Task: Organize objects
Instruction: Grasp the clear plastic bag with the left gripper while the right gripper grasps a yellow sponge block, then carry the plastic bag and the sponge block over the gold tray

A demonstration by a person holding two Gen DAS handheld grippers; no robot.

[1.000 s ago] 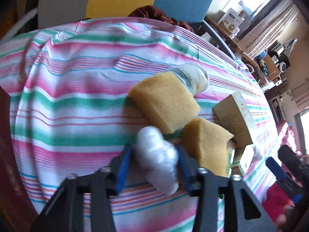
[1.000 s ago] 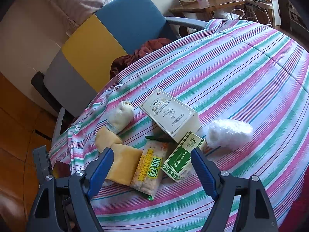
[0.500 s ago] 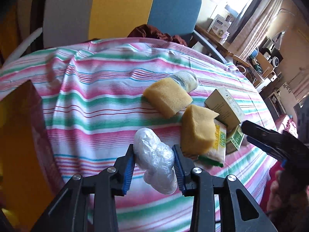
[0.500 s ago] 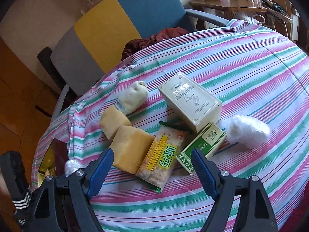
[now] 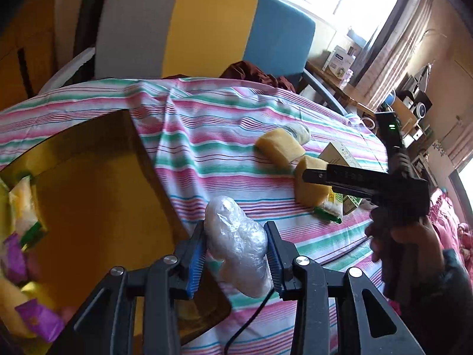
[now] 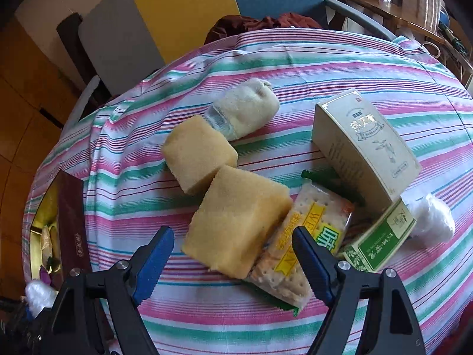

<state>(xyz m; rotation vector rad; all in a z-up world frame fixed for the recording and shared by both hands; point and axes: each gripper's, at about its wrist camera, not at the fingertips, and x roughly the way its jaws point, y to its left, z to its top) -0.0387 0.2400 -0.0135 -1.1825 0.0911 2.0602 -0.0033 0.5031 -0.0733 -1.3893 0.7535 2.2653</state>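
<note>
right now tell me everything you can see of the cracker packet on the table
The cracker packet is a clear wrapper with a yellow label and green sealed ends, showing pale, dotted square crackers inside. It lies flat on the striped tablecloth, unopened as far as can be seen. The nearer yellow sponge overlaps one long side; the green box touches the other. The open right gripper hovers over it.

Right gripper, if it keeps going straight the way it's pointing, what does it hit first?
Probably the nearer yellow sponge, which lies between the open right gripper's fingers, with the cracker packet beside it; depth is uncertain.
</note>
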